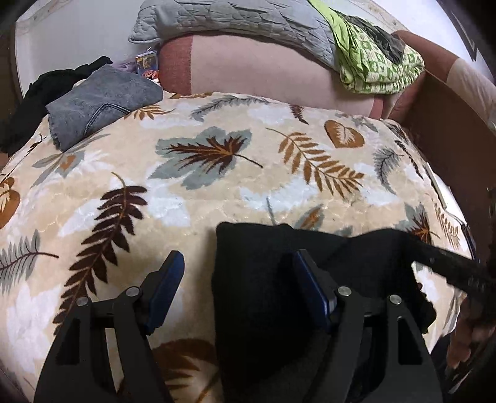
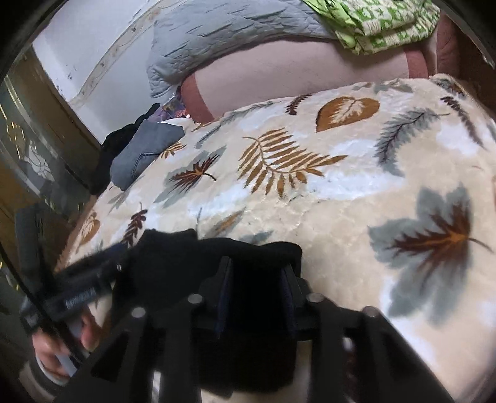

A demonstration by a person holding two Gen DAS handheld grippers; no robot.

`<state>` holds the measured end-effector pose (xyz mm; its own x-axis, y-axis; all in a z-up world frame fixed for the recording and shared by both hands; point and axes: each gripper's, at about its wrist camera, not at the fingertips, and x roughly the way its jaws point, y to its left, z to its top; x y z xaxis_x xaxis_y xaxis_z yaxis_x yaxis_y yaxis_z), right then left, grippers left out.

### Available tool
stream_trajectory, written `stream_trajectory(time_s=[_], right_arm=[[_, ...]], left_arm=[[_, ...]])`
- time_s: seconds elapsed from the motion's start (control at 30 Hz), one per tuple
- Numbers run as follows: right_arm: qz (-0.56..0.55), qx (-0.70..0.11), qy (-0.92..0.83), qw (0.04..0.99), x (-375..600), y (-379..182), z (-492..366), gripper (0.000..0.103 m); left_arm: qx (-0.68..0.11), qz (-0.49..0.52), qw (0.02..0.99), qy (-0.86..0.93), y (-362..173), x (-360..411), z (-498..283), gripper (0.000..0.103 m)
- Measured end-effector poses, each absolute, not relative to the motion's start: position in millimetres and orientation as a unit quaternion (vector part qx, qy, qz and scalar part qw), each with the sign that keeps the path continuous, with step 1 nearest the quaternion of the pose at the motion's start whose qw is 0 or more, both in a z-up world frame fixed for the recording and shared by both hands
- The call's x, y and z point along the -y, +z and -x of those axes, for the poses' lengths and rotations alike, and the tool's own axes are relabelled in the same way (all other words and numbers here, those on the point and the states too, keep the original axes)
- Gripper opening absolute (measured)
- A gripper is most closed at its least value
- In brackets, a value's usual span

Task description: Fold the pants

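Black pants [image 1: 266, 279] lie folded at the near edge of a leaf-patterned blanket [image 1: 217, 173]. My left gripper [image 1: 238, 269] is open: its left finger [image 1: 167, 279] is over bare blanket, its right finger [image 1: 313, 285] rests on the pants. In the right wrist view the pants [image 2: 217, 251] lie bunched under and between my right gripper's [image 2: 257, 279] fingers, which stand partly open with dark cloth in the gap; I cannot tell whether they pinch it. The left gripper [image 2: 80, 285] shows blurred at the lower left there.
Folded grey jeans [image 1: 99, 102] and a dark garment [image 1: 37, 93] lie at the blanket's far left. A pink pillow [image 1: 263, 71], a grey quilt [image 1: 235, 21] and green patterned cloth [image 1: 378, 65] lie behind. A brown bed frame [image 1: 449, 130] stands at the right.
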<state>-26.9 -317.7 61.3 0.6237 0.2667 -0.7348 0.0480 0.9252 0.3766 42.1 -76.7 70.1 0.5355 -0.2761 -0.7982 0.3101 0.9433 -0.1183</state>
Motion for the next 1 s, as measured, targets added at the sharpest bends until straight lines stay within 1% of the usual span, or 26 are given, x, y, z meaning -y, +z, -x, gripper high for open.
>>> stream_trajectory(time_s=[0.03, 0.07, 0.13, 0.27, 0.4, 0.43, 0.53, 0.73, 0.8, 0.83, 0.87, 0.9, 1.0], right_arm=[[-0.182, -0.425, 0.058, 0.885, 319.8, 62.7, 27.0, 0.002], [-0.186, -0.422, 0.058, 0.886, 322.0, 64.1, 27.8, 0.002], [-0.186, -0.417, 0.059, 0.888, 323.3, 66.0, 28.9, 0.002], [-0.140, -0.436, 0.034, 0.889, 314.4, 54.2, 23.3, 0.002], [-0.151, -0.442, 0.029, 0.884, 317.6, 45.8, 21.4, 0.002], [-0.154, -0.441, 0.029, 0.884, 318.5, 47.9, 23.0, 0.003], [-0.153, -0.431, 0.026, 0.889, 318.9, 59.1, 31.7, 0.009], [-0.152, -0.417, 0.037, 0.895, 311.3, 77.7, 56.2, 0.010], [-0.152, -0.418, 0.048, 0.895, 306.3, 80.1, 65.3, 0.015], [-0.147, -0.420, 0.051, 0.894, 303.0, 80.7, 70.0, 0.024], [-0.143, -0.423, 0.053, 0.893, 300.2, 80.8, 73.8, 0.036], [-0.140, -0.426, 0.052, 0.892, 298.2, 80.2, 77.3, 0.041], [-0.130, -0.436, 0.042, 0.889, 295.2, 76.2, 85.9, 0.042]], left_arm=[[-0.452, -0.019, 0.876, -0.166, 68.8, 77.1, -41.4, 0.073], [-0.451, -0.015, 0.877, -0.167, 68.2, 77.5, -41.6, 0.073], [-0.451, -0.010, 0.877, -0.167, 67.6, 77.9, -42.0, 0.073], [-0.452, -0.009, 0.876, -0.167, 64.7, 80.9, -43.7, 0.073], [-0.453, -0.006, 0.876, -0.165, 62.5, 82.9, -44.0, 0.073], [-0.453, -0.004, 0.876, -0.164, 62.7, 83.1, -43.7, 0.073], [-0.454, -0.005, 0.876, -0.163, 65.9, 82.1, -41.3, 0.073], [-0.453, -0.004, 0.877, -0.161, 75.1, 75.9, -31.0, 0.073], [-0.451, -0.005, 0.878, -0.161, 78.5, 73.0, -25.1, 0.073], [-0.450, -0.005, 0.878, -0.161, 79.9, 71.1, -22.1, 0.073], [-0.449, -0.004, 0.879, -0.161, 81.4, 68.7, -18.1, 0.073], [-0.449, -0.002, 0.879, -0.160, 82.4, 66.4, -14.9, 0.073], [-0.452, 0.006, 0.877, -0.161, 84.0, 59.9, -4.7, 0.073]])
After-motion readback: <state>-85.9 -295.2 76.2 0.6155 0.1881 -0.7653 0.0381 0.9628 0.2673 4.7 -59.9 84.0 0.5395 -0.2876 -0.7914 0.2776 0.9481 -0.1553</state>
